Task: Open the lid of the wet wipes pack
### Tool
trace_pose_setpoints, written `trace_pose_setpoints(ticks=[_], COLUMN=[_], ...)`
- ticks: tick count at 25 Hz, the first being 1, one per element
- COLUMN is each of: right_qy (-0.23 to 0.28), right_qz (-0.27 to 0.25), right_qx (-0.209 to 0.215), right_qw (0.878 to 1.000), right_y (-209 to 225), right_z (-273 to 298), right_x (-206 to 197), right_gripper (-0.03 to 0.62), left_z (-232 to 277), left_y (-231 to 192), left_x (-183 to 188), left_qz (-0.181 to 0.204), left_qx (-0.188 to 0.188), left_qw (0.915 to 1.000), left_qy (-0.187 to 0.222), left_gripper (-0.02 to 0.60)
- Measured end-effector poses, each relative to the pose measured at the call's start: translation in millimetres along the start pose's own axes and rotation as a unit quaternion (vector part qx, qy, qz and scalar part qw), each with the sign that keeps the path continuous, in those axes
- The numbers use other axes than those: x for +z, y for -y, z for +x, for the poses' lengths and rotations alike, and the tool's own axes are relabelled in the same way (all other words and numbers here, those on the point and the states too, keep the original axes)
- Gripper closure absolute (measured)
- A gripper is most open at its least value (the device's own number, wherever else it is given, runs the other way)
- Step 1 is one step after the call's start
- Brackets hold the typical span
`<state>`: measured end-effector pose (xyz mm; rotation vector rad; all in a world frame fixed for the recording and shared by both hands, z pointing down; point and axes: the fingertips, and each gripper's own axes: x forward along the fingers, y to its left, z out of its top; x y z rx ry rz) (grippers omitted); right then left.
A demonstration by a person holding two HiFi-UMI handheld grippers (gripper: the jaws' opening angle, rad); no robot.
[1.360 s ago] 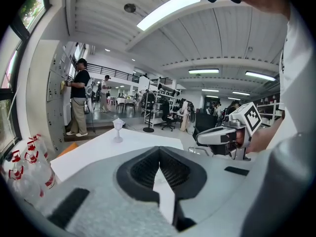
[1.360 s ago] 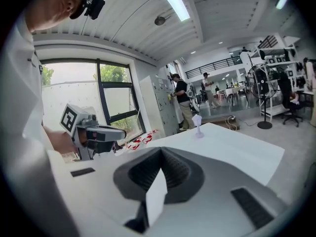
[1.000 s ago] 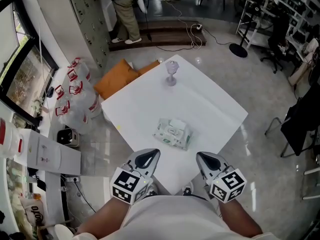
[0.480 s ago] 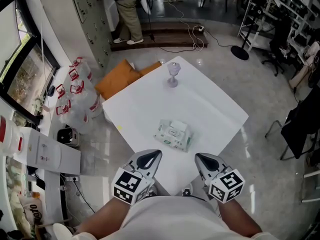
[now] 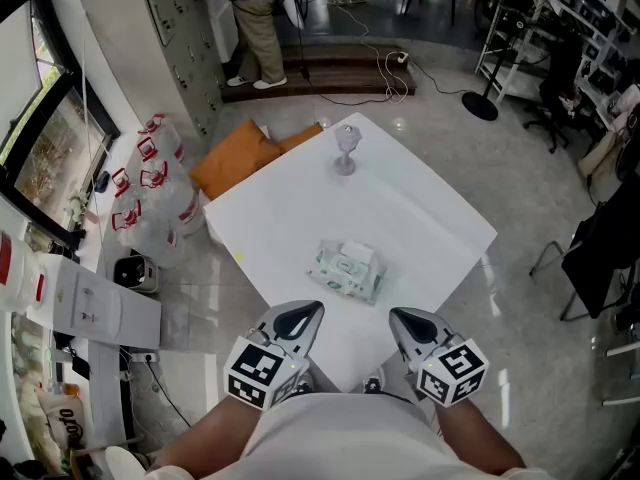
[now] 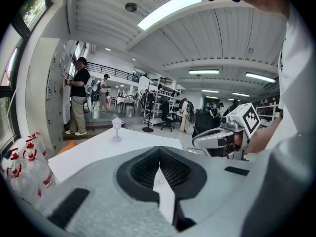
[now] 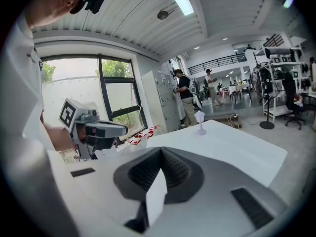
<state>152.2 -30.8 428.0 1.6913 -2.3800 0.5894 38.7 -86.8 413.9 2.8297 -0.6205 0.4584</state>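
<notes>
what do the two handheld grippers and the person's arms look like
The left gripper and right gripper match: pale grey moulded shells that taper to a beak-like tip, with a black ribbed recess around the jaws. Each carries a white marker cube printed with black square patterns at its rear. No cables show. The person wears a white top.

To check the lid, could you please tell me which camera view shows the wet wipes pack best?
The head view: the wet wipes pack lies fully visible on the white table. Neither gripper view shows it.
</notes>
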Motion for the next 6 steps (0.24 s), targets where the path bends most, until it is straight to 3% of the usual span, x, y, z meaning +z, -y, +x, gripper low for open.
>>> trace_pose_setpoints(ticks=[6], right_qy=[0.002], right_qz=[-0.001], right_qx=[0.000], right_qw=[1.000], right_y=[-1.5], right_z=[-0.9], right_x=[2.5], right_gripper=[0.589], left_z=[0.2], left_y=[0.6], left_x=[2.3], left_qz=[0.000], left_qx=[-0.002], left_qw=[1.0000], left_qy=[-0.001], left_gripper=[0.572])
